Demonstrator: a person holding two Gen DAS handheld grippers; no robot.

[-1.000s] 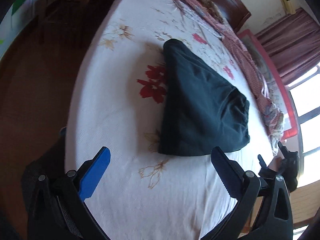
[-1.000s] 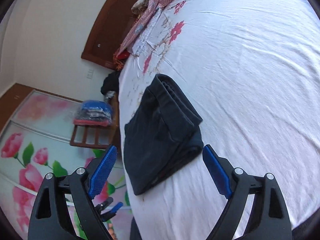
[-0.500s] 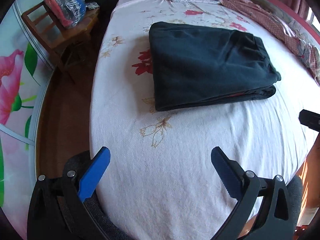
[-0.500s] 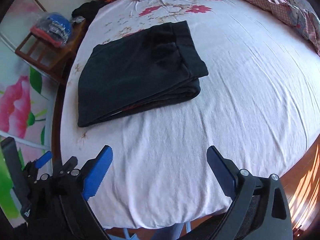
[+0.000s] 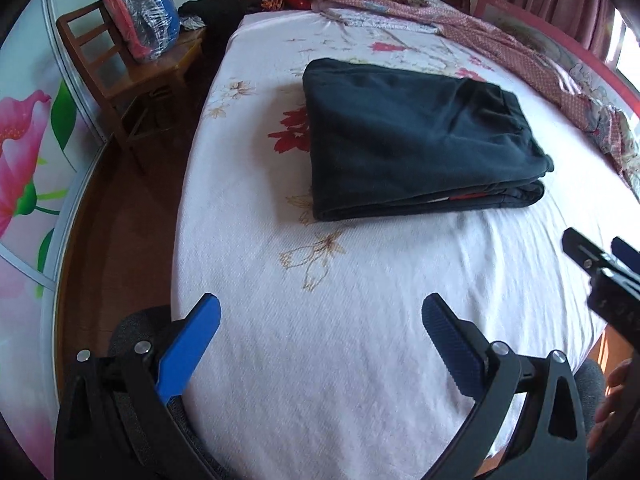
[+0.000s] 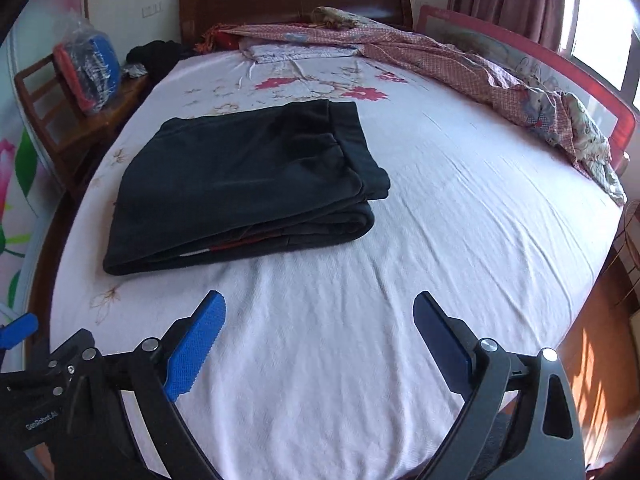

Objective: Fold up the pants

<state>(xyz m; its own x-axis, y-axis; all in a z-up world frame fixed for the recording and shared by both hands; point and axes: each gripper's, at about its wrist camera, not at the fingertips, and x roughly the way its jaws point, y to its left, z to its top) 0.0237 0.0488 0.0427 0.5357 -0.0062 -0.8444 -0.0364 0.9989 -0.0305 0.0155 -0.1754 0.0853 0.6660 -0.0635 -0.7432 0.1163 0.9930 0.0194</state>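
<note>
Pants folded on the bed, both hand-held grippers spread and empty.

The dark pants [image 6: 248,180] are seen as a flat multi-layer stack on the left half of the bed [image 6: 460,240], well apart from the left hand-held gripper [image 5: 320,320] and right hand-held gripper [image 6: 318,318], both with jaws apart. The fabric is judged soft, limp and light; layers are likely to slide, so a pinch through all layers at the near folded edge is advised. The long axis runs left-right, waistband at the right end.
</note>
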